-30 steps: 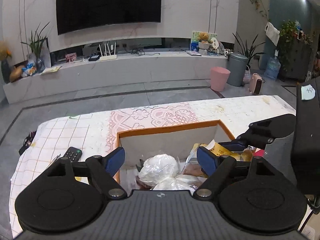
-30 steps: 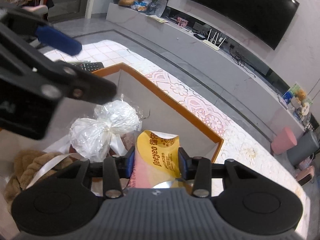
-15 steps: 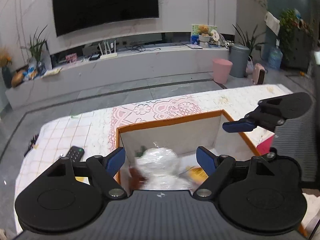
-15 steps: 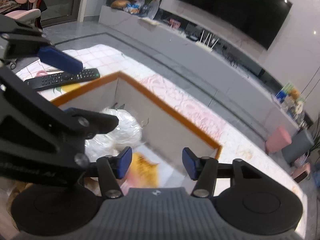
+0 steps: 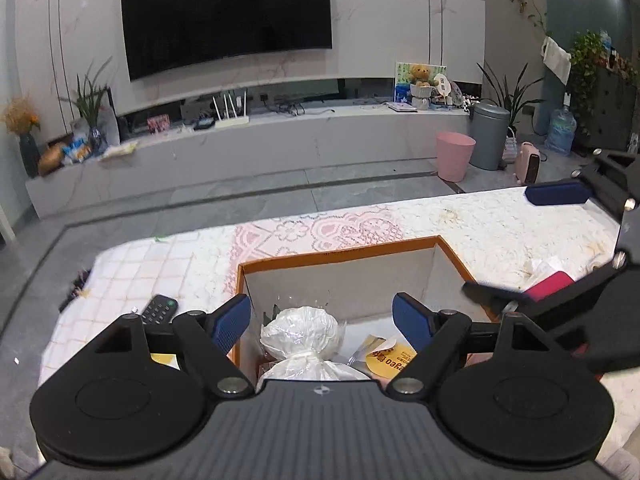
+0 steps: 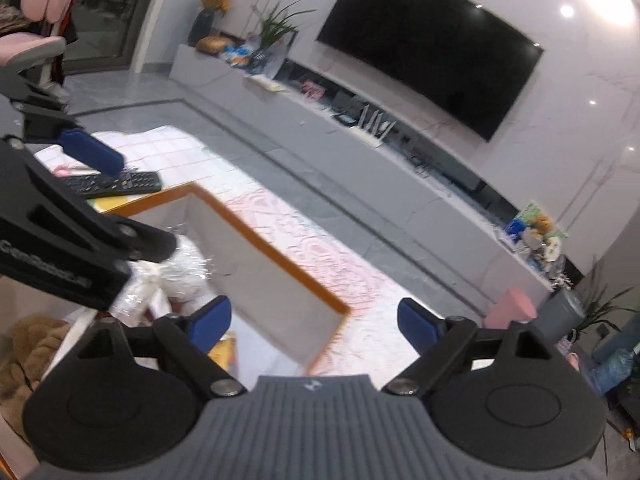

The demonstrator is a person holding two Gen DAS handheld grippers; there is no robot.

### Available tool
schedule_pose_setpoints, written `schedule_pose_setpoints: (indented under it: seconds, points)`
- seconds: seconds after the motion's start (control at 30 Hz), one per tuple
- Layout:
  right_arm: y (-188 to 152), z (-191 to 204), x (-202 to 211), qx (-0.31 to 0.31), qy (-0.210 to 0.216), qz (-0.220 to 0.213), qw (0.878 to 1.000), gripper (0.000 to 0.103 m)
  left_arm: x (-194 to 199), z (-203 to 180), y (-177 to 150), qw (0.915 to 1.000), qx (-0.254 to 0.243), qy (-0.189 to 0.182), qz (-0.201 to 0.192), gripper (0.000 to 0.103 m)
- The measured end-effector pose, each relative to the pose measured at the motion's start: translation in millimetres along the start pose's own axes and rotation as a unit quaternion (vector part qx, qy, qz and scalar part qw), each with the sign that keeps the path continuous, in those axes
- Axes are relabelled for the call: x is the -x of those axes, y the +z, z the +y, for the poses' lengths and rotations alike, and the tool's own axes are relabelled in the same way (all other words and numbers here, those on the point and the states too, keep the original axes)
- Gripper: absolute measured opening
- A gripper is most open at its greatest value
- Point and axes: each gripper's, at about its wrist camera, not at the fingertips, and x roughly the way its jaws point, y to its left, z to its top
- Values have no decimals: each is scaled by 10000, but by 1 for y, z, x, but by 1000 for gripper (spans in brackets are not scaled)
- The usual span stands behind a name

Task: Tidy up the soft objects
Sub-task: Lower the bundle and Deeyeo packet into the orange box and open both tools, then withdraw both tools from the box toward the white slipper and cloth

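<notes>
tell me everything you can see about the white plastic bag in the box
The white plastic bag is crinkly, translucent film, cinched at a knotted waist into two puffed lobes. It lies inside the orange-rimmed box near its left wall, beside a yellow packet. Neither gripper touches it; its contents are hidden.
</notes>
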Motion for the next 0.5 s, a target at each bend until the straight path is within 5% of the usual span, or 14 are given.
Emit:
schedule_pose_setpoints:
  seconds: [0.5]
  points:
    - [-79, -100, 42, -1260, -434, 130, 9910, 90, 54, -72, 23, 9954, -817, -320, -395, 95]
